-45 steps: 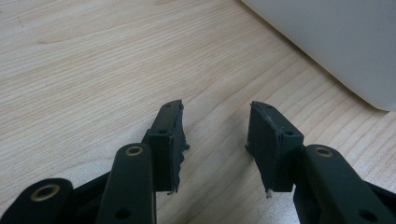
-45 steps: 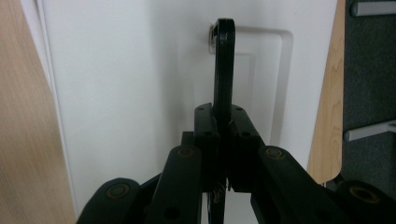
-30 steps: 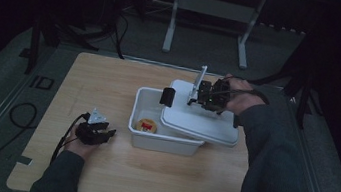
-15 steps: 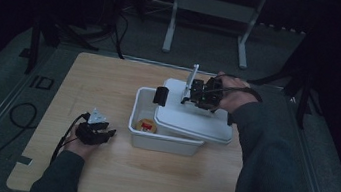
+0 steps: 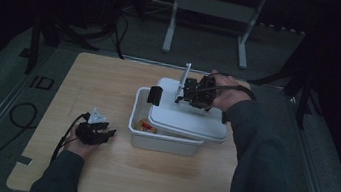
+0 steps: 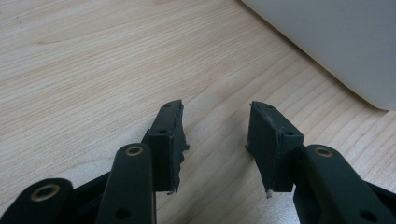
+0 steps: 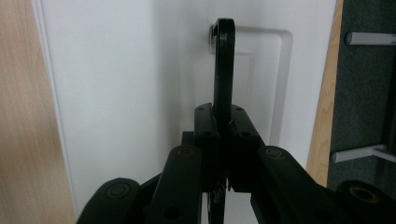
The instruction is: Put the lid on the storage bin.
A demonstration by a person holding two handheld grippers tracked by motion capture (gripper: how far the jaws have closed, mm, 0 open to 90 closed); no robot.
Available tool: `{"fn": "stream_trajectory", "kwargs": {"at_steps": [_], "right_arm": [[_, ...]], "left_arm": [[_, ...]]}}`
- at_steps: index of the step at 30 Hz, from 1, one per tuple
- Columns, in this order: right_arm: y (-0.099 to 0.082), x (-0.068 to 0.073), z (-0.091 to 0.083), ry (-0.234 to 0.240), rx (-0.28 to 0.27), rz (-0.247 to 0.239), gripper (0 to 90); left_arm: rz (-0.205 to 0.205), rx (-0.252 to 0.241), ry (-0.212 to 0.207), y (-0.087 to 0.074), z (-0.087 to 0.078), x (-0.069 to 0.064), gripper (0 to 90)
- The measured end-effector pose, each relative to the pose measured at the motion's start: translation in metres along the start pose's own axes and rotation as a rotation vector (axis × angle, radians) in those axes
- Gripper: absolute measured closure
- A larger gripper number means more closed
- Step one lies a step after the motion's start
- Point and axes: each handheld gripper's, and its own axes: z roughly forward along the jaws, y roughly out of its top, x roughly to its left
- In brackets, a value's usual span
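Note:
A white lid (image 5: 188, 119) lies slanted over a white box (image 5: 162, 140), and the box's left end stays uncovered. An orange thing (image 5: 145, 125) shows inside that gap. My right gripper (image 5: 185, 94) is above the lid, shut on its black handle (image 5: 155, 95). In the right gripper view the jaws (image 7: 223, 114) pinch the thin black handle (image 7: 223, 60) above the white lid (image 7: 130, 93). My left gripper (image 5: 107, 132) rests on the table left of the box. It is open, with bare wood between its fingers (image 6: 215, 126), and the box wall (image 6: 336, 42) is just ahead.
The wooden table (image 5: 105, 82) has free room at its left and along its front. A cable (image 5: 24, 116) trails off the table's left side. Metal stand legs (image 5: 171, 20) rise on the dark floor beyond the far edge.
My right gripper has carried the lid leftward by its handle, and the lid now covers more of the box. The left gripper has stayed where it was.

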Motion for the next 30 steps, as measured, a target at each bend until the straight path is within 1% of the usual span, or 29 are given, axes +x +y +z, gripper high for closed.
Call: {"fn": "stream_trajectory", "kwargs": {"at_steps": [5, 8, 10, 19, 20, 25, 30], "right_arm": [[0.004, 0.000, 0.001, 0.006, 0.003, 0.000, 84.7], [0.007, 0.000, 0.001, 0.006, 0.008, -0.012, 84.7], [0.008, 0.001, 0.001, 0.004, 0.000, -0.012, 84.6], [0.018, 0.002, -0.001, 0.005, -0.001, -0.018, 84.7], [0.018, 0.001, -0.001, 0.004, -0.007, -0.024, 84.6], [0.020, 0.002, 0.000, 0.005, -0.002, -0.020, 84.7], [0.023, 0.001, -0.001, 0.001, -0.010, -0.027, 84.6]], "left_arm": [[0.000, -0.001, 0.000, 0.000, 0.000, 0.000, 55.8], [0.000, 0.000, 0.001, 0.000, 0.000, 0.000, 55.7], [0.001, 0.000, 0.001, 0.000, 0.000, 0.000, 55.7], [0.002, 0.000, 0.001, 0.000, 0.000, 0.000, 55.7], [0.002, 0.000, 0.001, 0.000, 0.000, 0.000, 55.7], [0.003, 0.000, 0.001, 0.000, 0.000, 0.000, 55.7], [0.003, 0.000, 0.001, 0.000, 0.000, 0.000, 55.7]]}}
